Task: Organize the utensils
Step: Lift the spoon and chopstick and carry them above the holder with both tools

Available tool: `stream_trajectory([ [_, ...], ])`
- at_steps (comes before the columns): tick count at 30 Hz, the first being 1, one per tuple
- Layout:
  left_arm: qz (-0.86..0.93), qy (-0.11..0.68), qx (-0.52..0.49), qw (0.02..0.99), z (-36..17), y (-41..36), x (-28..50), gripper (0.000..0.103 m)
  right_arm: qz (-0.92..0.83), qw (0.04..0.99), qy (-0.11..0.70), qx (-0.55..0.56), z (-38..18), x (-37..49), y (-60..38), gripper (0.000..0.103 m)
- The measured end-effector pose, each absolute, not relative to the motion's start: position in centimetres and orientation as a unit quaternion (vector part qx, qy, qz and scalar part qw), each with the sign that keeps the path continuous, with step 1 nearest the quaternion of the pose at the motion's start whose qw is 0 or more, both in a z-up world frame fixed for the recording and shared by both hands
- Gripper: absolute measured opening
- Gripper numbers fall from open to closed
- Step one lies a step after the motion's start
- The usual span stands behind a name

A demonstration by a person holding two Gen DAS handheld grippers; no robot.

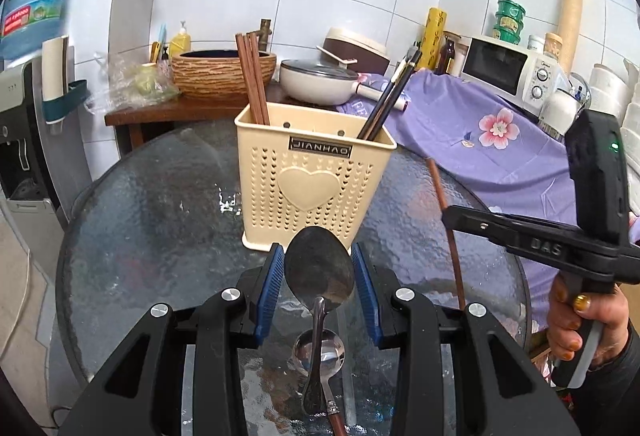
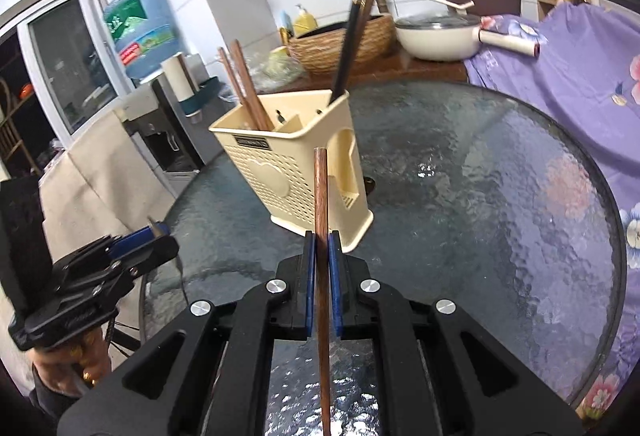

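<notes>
On the round glass table (image 1: 160, 196), toward its far side, stands the cream utensil holder (image 1: 312, 176), perforated with little hearts, one big raised heart on its front and a dark name plate above it. Brown wooden chopsticks (image 1: 252, 76) lean in its left compartment, and dark chopsticks (image 1: 390, 96) slant out of the right one. From the right wrist view you can see a divider inside and an open slot cut into the holder's side wall.

Now the left tool (image 1: 318, 256): its blue pads sit partly apart, and a steel spoon (image 1: 320, 268) is caught between them by the bowl, bowl pointing away toward the holder and handle running back toward the camera. Below it, lying on the glass near the camera, is a second spoon (image 1: 320, 356), smaller, with a reddish-brown handle end.

Over to the right tool (image 2: 319, 244): its pads are pressed all but together on a single brown chopstick (image 2: 321, 196), which runs straight between them, its blunt end sticking out ahead, just in front of the holder's near corner. In the left wrist view that same chopstick hangs down from the black fingers at the right, with a hand (image 1: 580, 328) wrapped round the tool's grip.
</notes>
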State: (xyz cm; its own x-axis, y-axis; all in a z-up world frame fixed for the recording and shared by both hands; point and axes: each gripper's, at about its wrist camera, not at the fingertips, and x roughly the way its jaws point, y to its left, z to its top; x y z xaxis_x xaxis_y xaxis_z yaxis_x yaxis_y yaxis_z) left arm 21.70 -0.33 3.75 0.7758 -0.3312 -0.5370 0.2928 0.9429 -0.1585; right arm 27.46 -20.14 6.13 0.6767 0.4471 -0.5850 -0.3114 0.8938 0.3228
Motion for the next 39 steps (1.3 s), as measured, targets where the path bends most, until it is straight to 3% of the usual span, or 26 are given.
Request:
stream_trajectory([
  [24, -0.164, 0.25, -0.069, 0.952, 8.5, 1.2, 23.1, 0.035, 0.244, 0.923, 0.275, 0.116, 13.0, 25.2, -21.7, 0.007],
  [39, -0.113, 0.149, -0.112, 0.976, 16.9, 1.7, 28.0, 0.035, 0.256, 0.939, 0.205, 0.103, 22.0, 27.1, -20.1, 0.007],
])
